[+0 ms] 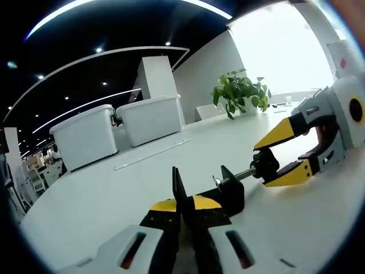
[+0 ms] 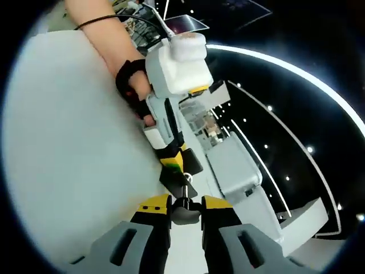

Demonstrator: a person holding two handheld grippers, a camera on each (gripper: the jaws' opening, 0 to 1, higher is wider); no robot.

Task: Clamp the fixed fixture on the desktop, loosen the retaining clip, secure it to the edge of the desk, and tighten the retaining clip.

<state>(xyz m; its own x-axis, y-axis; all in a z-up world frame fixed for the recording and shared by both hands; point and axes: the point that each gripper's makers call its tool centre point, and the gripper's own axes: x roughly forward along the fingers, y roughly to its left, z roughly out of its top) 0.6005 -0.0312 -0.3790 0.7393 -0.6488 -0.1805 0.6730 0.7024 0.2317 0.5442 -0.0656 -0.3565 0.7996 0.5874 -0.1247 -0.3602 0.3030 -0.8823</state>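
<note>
- Left gripper view: the left gripper (image 1: 183,206) pinches the black clamp fixture (image 1: 228,191) on the white desk (image 1: 102,200); the right gripper (image 1: 276,160) has its yellow-tipped jaws closed around the screw knob (image 1: 266,164). Storage bins (image 1: 117,128) and a potted plant (image 1: 239,91) stand behind. No writing is legible.
- Right gripper view: the right gripper (image 2: 185,210) grips the knob (image 2: 186,210); the left gripper (image 2: 174,162), in a person's gloved hand (image 2: 134,85), holds the fixture (image 2: 179,177).

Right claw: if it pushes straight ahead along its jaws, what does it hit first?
The right claw is already closed on the clamp's screw knob. Straight ahead sit the black clamp body and, just beyond it, the left claw gripping it.
</note>
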